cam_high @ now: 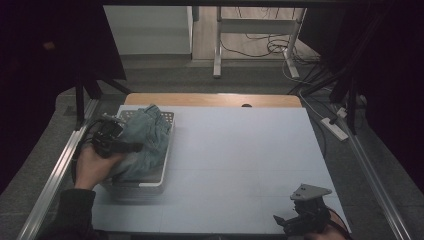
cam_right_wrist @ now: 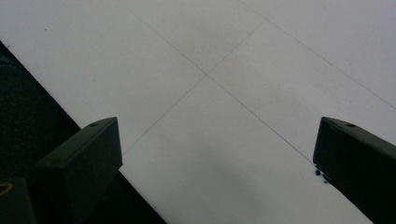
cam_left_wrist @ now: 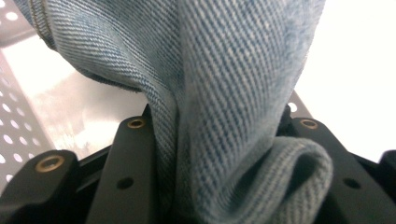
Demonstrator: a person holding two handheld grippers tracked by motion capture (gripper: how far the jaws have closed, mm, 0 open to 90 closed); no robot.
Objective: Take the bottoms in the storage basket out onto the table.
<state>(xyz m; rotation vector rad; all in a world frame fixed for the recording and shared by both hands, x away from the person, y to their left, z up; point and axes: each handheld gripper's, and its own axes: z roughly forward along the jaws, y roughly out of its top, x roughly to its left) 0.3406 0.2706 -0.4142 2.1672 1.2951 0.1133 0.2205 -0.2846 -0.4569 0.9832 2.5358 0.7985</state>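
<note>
Left gripper [cam_high: 131, 147] clamped on fold of denim garment [cam_left_wrist: 233, 93], thick bunch pinched between jaws. Right gripper [cam_high: 284, 222] wide apart, holding nothing, near table's [cam_high: 240, 150] near right corner. Garment heaped in white perforated basket [cam_high: 167, 155] at table's left. Soft, limp, fairly heavy by look of it; will drape and drag. Best gripped at thick seam or hem. Rest of heap possibly tangled; dim view.

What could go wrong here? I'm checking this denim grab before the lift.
1. The left tongs pinch a thick bunched fold of the jeans; it may slip out.
2. The jeans fill the white perforated basket, so pulling may drag or tip it.
</note>
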